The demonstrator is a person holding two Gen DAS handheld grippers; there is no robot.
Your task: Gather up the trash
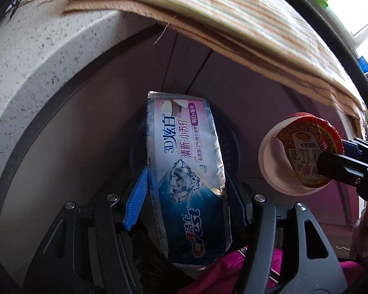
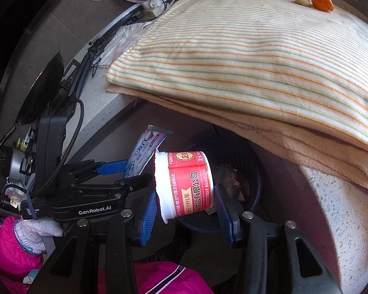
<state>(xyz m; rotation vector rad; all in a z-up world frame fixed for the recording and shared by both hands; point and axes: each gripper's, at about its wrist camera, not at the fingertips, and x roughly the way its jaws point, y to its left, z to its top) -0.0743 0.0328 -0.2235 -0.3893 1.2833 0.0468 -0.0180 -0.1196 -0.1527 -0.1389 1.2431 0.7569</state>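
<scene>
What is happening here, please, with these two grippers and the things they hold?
A person is collecting trash with two handheld grippers. The left gripper is shut on a flattened Crest toothpaste tube. The right gripper is shut on a small sauce cup with a red label, lying on its side. Both are held out in front of a counter edge covered by a striped cloth, above a dark trash basket that already has some litter inside.
</scene>
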